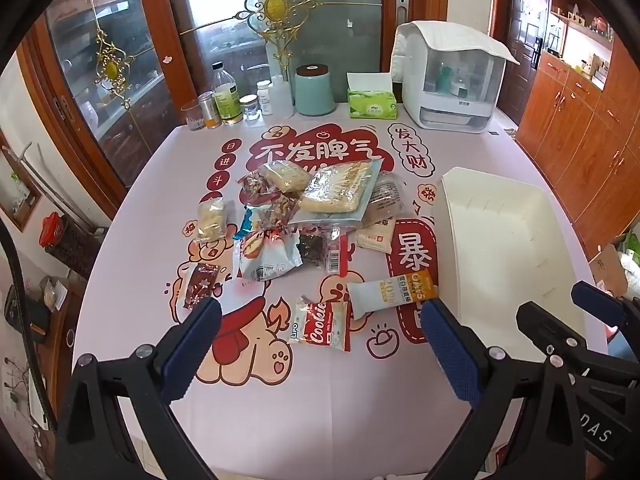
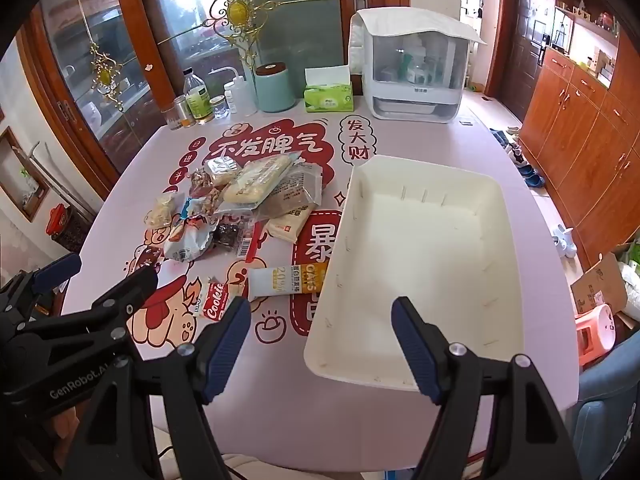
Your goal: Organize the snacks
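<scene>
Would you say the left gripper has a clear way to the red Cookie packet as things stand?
Probably yes. The left gripper is open and empty, and the Cookie packet lies flat and alone on the table just ahead of its fingers, apart from the snack pile, with nothing between them.

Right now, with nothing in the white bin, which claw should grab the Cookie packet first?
Probably the left claw. It is open, and the Cookie packet lies right ahead between its fingers. The right claw, also open, faces the white bin's near rim, with the packet off to its left.
</scene>
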`<state>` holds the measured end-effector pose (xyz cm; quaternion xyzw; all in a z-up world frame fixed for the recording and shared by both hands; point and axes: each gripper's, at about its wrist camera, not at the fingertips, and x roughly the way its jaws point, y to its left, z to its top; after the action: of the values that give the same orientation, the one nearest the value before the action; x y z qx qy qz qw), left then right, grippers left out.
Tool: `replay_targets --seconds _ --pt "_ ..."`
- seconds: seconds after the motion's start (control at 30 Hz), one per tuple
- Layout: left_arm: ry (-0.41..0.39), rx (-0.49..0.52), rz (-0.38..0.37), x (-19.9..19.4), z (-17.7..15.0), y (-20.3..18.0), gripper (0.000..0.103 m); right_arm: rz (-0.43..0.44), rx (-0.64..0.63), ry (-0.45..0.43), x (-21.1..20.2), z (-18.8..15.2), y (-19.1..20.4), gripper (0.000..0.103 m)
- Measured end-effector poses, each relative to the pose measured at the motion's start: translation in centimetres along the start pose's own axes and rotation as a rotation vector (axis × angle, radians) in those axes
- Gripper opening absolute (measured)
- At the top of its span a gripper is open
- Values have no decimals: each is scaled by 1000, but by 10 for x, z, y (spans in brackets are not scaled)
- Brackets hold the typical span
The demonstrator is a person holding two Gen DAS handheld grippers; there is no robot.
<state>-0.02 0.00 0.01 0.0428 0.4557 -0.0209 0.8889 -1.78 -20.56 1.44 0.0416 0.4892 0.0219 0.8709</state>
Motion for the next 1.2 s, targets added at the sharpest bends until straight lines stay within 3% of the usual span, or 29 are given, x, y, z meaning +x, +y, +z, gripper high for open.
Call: replay_targets --seconds 1.2 --pt "-10 -7 3 0 1 8 94 20 -10 -10 2 -3 15 74"
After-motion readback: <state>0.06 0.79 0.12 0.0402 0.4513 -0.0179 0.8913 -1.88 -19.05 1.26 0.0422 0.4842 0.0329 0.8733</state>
